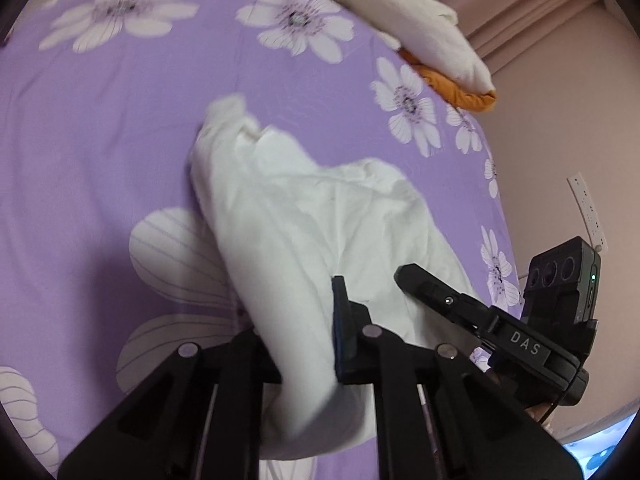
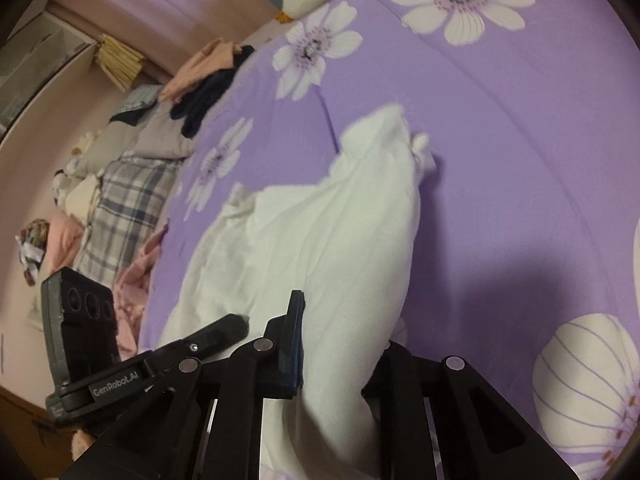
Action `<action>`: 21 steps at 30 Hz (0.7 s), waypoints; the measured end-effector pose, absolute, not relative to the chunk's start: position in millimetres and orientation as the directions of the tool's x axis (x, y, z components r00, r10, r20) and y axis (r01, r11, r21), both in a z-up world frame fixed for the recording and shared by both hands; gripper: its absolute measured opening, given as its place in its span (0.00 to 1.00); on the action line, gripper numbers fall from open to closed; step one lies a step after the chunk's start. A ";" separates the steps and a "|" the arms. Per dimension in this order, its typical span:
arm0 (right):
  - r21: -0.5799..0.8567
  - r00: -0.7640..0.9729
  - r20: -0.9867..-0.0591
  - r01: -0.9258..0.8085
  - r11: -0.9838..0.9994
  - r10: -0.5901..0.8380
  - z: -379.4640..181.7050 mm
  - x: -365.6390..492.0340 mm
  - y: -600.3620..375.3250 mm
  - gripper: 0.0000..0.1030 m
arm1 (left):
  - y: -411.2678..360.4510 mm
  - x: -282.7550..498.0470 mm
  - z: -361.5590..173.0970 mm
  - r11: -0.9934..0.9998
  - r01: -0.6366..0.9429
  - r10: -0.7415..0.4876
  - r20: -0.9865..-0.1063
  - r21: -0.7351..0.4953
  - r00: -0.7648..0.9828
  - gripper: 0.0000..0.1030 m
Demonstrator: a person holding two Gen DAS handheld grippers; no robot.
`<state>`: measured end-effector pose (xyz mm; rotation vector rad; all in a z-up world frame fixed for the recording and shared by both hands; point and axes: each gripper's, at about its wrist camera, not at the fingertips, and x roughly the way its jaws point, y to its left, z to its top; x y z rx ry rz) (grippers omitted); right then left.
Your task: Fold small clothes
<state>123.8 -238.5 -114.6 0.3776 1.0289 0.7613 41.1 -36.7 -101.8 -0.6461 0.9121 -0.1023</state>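
On the purple flowered bed (image 1: 100,152), the left gripper (image 1: 296,344) and right gripper (image 2: 340,360) each pinch the white shirt (image 1: 304,216).

Left gripper (image 1: 298,344): fingers are closing on a fold of white cloth, which is passing between them; the right finger pad (image 1: 340,320) is pressing against the fabric, the left finger is mostly hidden behind it

Right gripper (image 2: 336,356): jaws are pinching a bunched fold of the same cloth; its left pad (image 2: 294,340) is lying flat on the fabric

Relative pose: both grippers are sitting close side by side, each showing in the other's view, pointing forward over the bed
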 end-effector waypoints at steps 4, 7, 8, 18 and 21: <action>0.606 0.343 -0.584 -0.419 0.676 0.736 -89.4 117.0 -249.6 0.17 | -46.4 37.1 -72.1 0.829 -0.127 -0.342 -0.673 -0.545 0.656 0.11; 0.593 0.381 -0.554 -0.443 0.672 0.740 -71.2 112.4 -256.8 0.17 | -55.3 36.5 -55.3 0.848 -0.089 -0.334 -0.657 -0.522 0.675 0.11; 0.584 0.397 -0.545 -0.453 0.674 0.739 -64.6 110.3 -259.4 0.17 | -59.4 37.5 -49.9 0.855 -0.076 -0.331 -0.652 -0.513 0.682 0.11; 0.525 0.502 -0.499 -0.474 0.707 0.707 -28.5 115.8 -279.7 0.17 | -86.9 54.7 -15.7 0.890 0.015 -0.326 -0.613 -0.455 0.720 0.12; 0.512 0.520 -0.493 -0.474 0.716 0.697 -23.8 123.1 -284.8 0.17 | -93.8 63.6 -10.3 0.903 0.029 -0.314 -0.613 -0.428 0.725 0.12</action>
